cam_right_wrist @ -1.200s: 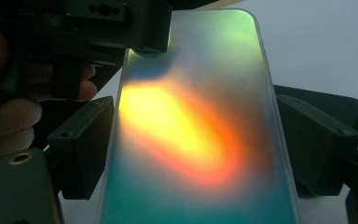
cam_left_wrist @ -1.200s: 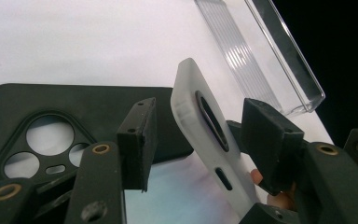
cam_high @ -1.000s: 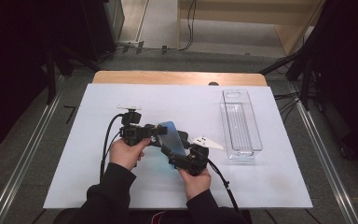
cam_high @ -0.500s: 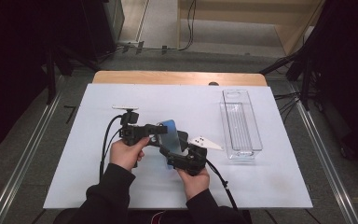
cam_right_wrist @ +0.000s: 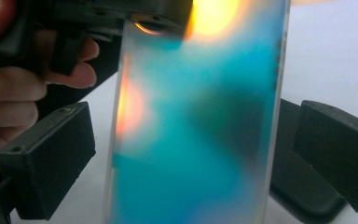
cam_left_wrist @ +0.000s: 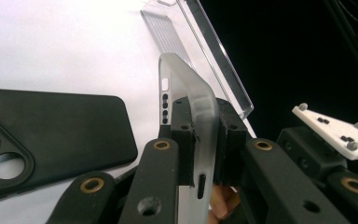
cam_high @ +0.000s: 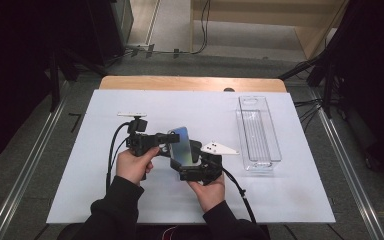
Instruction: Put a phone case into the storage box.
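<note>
Near the worktop's [cam_high: 280, 200] middle, the left tool [cam_left_wrist: 200, 154] is clamped on a frosted phone case [cam_left_wrist: 191, 98]; the right tool's [cam_right_wrist: 191, 154] jaws stand apart around it; a black case [cam_left_wrist: 51, 126] lies beside.

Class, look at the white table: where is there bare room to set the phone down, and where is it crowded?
Bare patches: the far left of the white table, beyond the left tongs, and the near right corner, below the clear tray. The middle is crowded: both hands, the phone held up, and a black case lying flat.
</note>
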{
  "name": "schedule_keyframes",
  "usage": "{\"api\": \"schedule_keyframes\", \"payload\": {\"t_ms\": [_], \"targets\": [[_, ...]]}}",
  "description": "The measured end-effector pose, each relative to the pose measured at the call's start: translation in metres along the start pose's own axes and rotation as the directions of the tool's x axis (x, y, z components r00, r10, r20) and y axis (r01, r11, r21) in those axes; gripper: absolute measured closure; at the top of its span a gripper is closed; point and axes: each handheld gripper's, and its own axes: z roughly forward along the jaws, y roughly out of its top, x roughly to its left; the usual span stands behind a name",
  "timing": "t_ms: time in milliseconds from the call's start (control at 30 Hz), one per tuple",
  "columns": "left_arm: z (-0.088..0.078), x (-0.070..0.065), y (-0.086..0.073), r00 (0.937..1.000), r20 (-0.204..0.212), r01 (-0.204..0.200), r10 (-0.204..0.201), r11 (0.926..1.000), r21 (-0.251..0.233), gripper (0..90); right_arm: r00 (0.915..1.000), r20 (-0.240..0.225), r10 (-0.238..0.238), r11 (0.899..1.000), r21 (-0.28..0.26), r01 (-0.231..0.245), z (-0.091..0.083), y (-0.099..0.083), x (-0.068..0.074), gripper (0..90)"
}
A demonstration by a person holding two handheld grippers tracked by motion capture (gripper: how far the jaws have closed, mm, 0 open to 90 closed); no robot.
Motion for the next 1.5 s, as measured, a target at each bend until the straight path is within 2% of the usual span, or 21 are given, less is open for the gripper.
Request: {"api": "schedule_keyframes", "payload": {"t_ms": [67, 100, 133, 167, 267, 333, 367, 400, 433, 533, 633, 700, 767, 800, 933, 1067, 1167, 1200, 1333, 1433, 1500], "targets": [[-0.002, -0.004, 0.000, 0.9993, -0.024, -0.029, 0.029, 0.9996, -0.007, 81.1, 1.0000, -0.003, -0.003, 0.999, 0.046, 0.003, 0.001, 0.003, 0.000, 0.0], [-0.002, -0.004, 0.000, 0.9993, -0.024, -0.029, 0.029, 0.9996, -0.007, 81.1, 1.0000, -0.003, -0.003, 0.999, 0.046, 0.003, 0.001, 0.003, 0.000, 0.0], [-0.003, -0.006, 0.000, 0.9983, -0.038, -0.045, 0.045, 0.9989, -0.010, 81.1, 0.9999, -0.016, -0.005, 0.996, 0.089, 0.006, 0.000, 0.006, -0.001, 0.0], [-0.005, -0.008, 0.000, 0.9961, -0.054, -0.071, 0.070, 0.9974, -0.015, 81.0, 0.9998, -0.019, -0.005, 0.995, 0.096, 0.007, 0.000, 0.007, -0.001, 0.0], [-0.006, -0.009, 0.000, 0.9945, -0.066, -0.084, 0.082, 0.9961, -0.026, 81.0, 0.9993, -0.037, -0.008, 0.994, 0.110, 0.012, -0.002, 0.009, -0.002, 0.0], [-0.007, -0.011, -0.001, 0.9875, -0.094, -0.131, 0.127, 0.9905, -0.042, 81.0, 0.9990, -0.045, -0.009, 0.987, 0.159, 0.016, -0.003, 0.014, -0.003, 0.0], [-0.007, -0.011, -0.001, 0.9875, -0.094, -0.131, 0.127, 0.9905, -0.042, 81.0, 0.9990, -0.039, -0.021, 0.985, 0.168, 0.027, -0.004, 0.015, -0.003, 0.0], [-0.008, -0.012, -0.002, 0.9802, -0.116, -0.167, 0.160, 0.9847, -0.050, 81.0, 0.9991, -0.029, -0.031, 0.984, 0.175, 0.036, -0.005, 0.017, -0.003, 0.0], [-0.008, -0.012, -0.002, 0.9802, -0.116, -0.167, 0.160, 0.9847, -0.050, 81.0, 0.9991, -0.029, -0.031, 0.984, 0.175, 0.036, -0.005, 0.017, -0.003, 0.0], [-0.008, -0.015, -0.004, 0.9742, -0.129, -0.194, 0.185, 0.9788, -0.065, 81.0, 0.9988, -0.013, -0.048, 0.980, 0.194, 0.049, -0.007, 0.021, -0.005, 0.0], [-0.007, -0.016, -0.006, 0.9642, -0.144, -0.236, 0.223, 0.9683, -0.082, 81.0, 0.9983, -0.026, -0.052, 0.978, 0.198, 0.056, -0.011, 0.024, -0.007, 0.0], [-0.006, -0.017, -0.009, 0.9603, -0.137, -0.257, 0.243, 0.9617, -0.095, 80.9, 0.9971, -0.048, -0.059, 0.978, 0.195, 0.067, -0.014, 0.025, -0.008, 0.0], [-0.004, -0.016, -0.011, 0.9514, -0.140, -0.289, 0.274, 0.9525, -0.097, 80.8, 0.9966, -0.055, -0.060, 0.978, 0.198, 0.070, -0.014, 0.026, -0.009, 0.0], [-0.003, -0.016, -0.012, 0.9486, -0.149, -0.295, 0.279, 0.9511, -0.093, 80.8, 0.9963, -0.061, -0.061, 0.977, 0.199, 0.072, -0.015, 0.026, -0.010, 0.0], [0.000, -0.015, -0.016, 0.9437, -0.151, -0.310, 0.294, 0.9459, -0.095, 80.9, 0.9936, -0.066, -0.092, 0.974, 0.199, 0.103, -0.017, 0.028, -0.011, 0.0], [0.000, -0.016, -0.020, 0.9357, -0.143, -0.340, 0.322, 0.9321, -0.124, 80.8, 0.9920, -0.059, -0.111, 0.973, 0.194, 0.121, -0.019, 0.031, -0.013, 0.0], [0.001, -0.017, -0.023, 0.9345, -0.128, -0.348, 0.332, 0.9271, -0.138, 80.8, 0.9913, -0.065, -0.115, 0.974, 0.188, 0.125, -0.021, 0.033, -0.016, 0.0], [0.002, -0.018, -0.023, 0.9356, -0.125, -0.346, 0.330, 0.9281, -0.138, 80.8, 0.9909, -0.074, -0.113, 0.974, 0.187, 0.125, -0.021, 0.035, -0.017, 0.0], [0.004, -0.020, -0.025, 0.9294, -0.122, -0.363, 0.348, 0.9225, -0.131, 80.8, 0.9891, -0.076, -0.127, 0.971, 0.193, 0.139, -0.021, 0.037, -0.017, 0.0], [0.006, -0.022, -0.027, 0.9230, -0.114, -0.381, 0.368, 0.9152, -0.132, 80.8, 0.9880, -0.080, -0.132, 0.969, 0.199, 0.146, -0.021, 0.039, -0.017, 0.0], [0.007, -0.022, -0.027, 0.9229, -0.111, -0.381, 0.369, 0.9148, -0.133, 80.8, 0.9873, -0.088, -0.132, 0.969, 0.201, 0.148, -0.021, 0.039, -0.016, 0.0]]}}
